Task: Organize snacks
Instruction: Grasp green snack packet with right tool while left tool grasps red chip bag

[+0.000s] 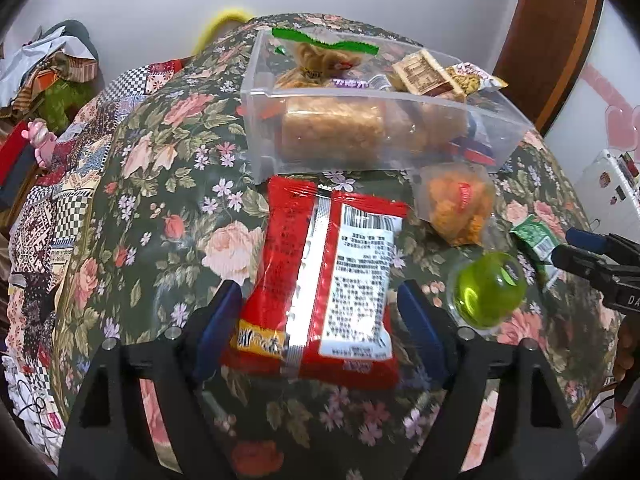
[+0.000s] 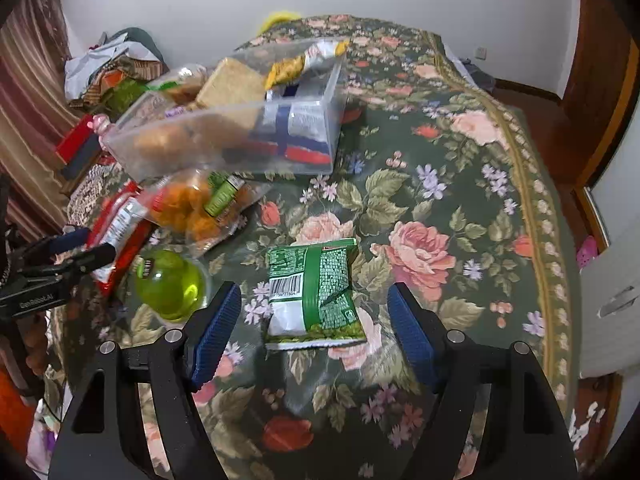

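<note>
A clear plastic bin (image 1: pixel 372 168) (image 2: pixel 224 152) holding several snacks stands on the floral tablecloth. A red snack packet (image 1: pixel 324 280) (image 2: pixel 120 224) lies face down in front of it. My left gripper (image 1: pixel 320 320) is open, its blue pads on either side of the packet's near end. A green snack packet (image 2: pixel 316 292) (image 1: pixel 536 236) lies flat on the cloth. My right gripper (image 2: pixel 314 320) is open, with the green packet between its pads. The left gripper shows at the left edge of the right wrist view (image 2: pixel 80 248).
A clear bag of orange puffs (image 1: pixel 460 204) (image 2: pixel 192 208) lies beside the bin. A green jelly cup (image 1: pixel 490 288) (image 2: pixel 170 284) sits between the two packets. The table edge (image 2: pixel 556 264) drops off at the right; piled cloth and clutter (image 1: pixel 44 68) lie at the left.
</note>
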Action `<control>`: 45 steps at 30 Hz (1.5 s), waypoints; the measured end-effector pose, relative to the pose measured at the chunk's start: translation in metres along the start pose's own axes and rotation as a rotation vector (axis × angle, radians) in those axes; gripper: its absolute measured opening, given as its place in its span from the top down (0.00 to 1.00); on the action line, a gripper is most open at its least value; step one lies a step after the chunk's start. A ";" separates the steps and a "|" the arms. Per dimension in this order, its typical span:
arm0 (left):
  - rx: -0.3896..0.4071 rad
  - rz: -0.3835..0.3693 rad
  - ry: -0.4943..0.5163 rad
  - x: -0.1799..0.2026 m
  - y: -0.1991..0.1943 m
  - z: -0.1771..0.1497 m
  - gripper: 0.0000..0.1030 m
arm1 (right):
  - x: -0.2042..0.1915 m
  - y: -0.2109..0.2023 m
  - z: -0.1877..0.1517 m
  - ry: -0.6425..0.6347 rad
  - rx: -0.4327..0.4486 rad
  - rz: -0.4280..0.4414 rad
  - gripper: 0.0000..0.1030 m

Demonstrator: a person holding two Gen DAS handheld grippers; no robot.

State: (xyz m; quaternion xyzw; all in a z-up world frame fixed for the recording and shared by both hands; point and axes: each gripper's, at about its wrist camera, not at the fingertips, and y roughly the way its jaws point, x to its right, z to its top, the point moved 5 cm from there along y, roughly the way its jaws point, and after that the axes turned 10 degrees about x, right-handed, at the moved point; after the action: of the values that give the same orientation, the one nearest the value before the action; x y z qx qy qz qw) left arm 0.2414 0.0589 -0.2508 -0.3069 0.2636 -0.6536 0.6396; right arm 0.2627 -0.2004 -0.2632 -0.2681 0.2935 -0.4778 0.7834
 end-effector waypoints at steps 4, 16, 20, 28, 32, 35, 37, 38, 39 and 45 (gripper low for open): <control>-0.028 0.002 -0.015 -0.004 0.016 0.000 0.22 | 0.000 0.013 -0.005 0.001 -0.023 0.013 0.29; 0.028 0.006 -0.001 0.003 0.019 0.000 0.35 | -0.007 0.015 -0.010 -0.038 0.006 0.013 0.58; 0.037 0.011 0.010 0.006 0.011 -0.003 0.35 | -0.008 0.010 -0.011 -0.024 0.013 0.023 0.61; 0.089 0.002 -0.004 0.004 -0.018 0.003 0.35 | -0.010 0.001 0.002 -0.012 0.048 0.047 0.62; 0.124 -0.007 -0.020 0.002 -0.034 0.012 0.35 | -0.014 -0.010 0.014 -0.016 0.090 0.052 0.62; 0.152 -0.015 -0.028 0.001 -0.044 0.021 0.35 | -0.019 -0.019 0.025 -0.023 0.123 0.063 0.62; 0.172 -0.016 -0.027 0.002 -0.050 0.029 0.35 | -0.023 -0.024 0.033 -0.029 0.145 0.068 0.62; 0.184 -0.018 -0.030 0.002 -0.053 0.034 0.35 | -0.025 -0.026 0.037 -0.032 0.156 0.071 0.62; 0.195 -0.021 -0.032 0.002 -0.055 0.039 0.35 | -0.027 -0.028 0.041 -0.034 0.167 0.074 0.62; 0.243 -0.042 -0.037 0.008 -0.063 0.069 0.35 | -0.035 -0.035 0.072 -0.042 0.233 0.089 0.62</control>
State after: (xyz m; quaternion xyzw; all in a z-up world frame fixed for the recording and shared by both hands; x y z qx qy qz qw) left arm 0.2502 0.0574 -0.1577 -0.2445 0.1641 -0.6884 0.6629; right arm 0.2805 -0.1725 -0.1829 -0.1718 0.2310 -0.4676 0.8357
